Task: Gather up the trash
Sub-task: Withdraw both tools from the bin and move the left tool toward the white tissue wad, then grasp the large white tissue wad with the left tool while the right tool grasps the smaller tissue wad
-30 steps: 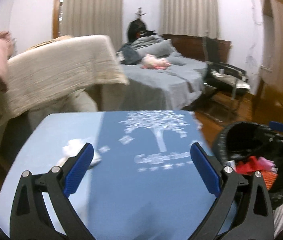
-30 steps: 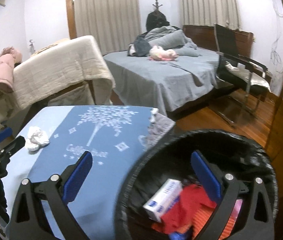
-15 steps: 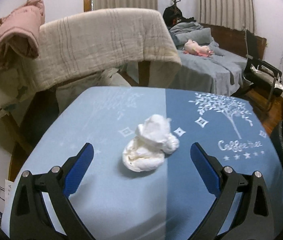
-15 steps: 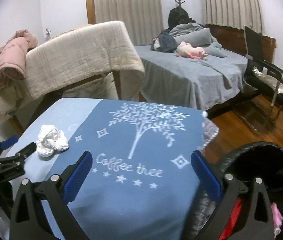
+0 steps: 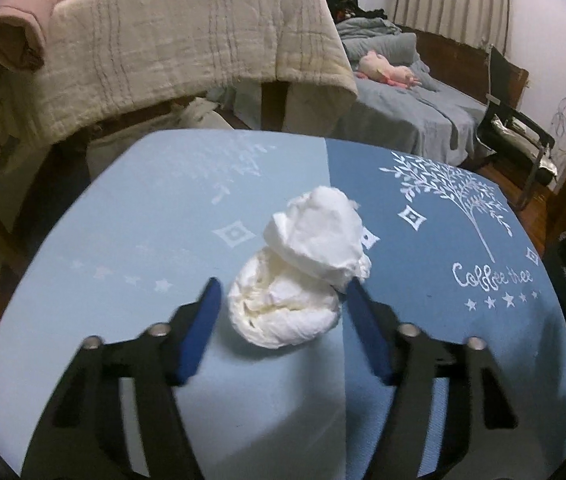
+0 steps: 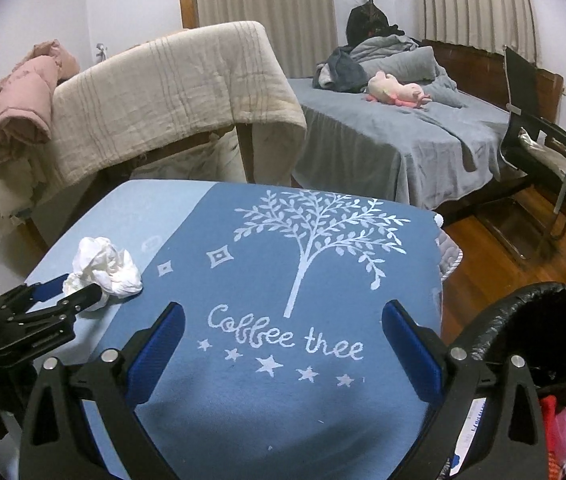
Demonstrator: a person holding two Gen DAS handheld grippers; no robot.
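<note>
A crumpled white tissue lies on the blue "Coffee tree" cloth covering the table. My left gripper is around the tissue's near end, its blue pads close on both sides, the jaws partly closed and not clearly squeezing it. The right wrist view shows the same tissue with the left gripper at it. My right gripper is open and empty above the cloth. A black-lined trash bin with red and pink trash stands at the lower right.
A chair draped with a beige blanket and pink clothes stands behind the table. A grey bed with a pink plush toy and a black chair lie beyond. The wooden floor is to the right.
My left gripper swung left from the bin side to the tissue, moved in around it and narrowed its jaws. My right gripper shifted from over the bin to over the cloth.
</note>
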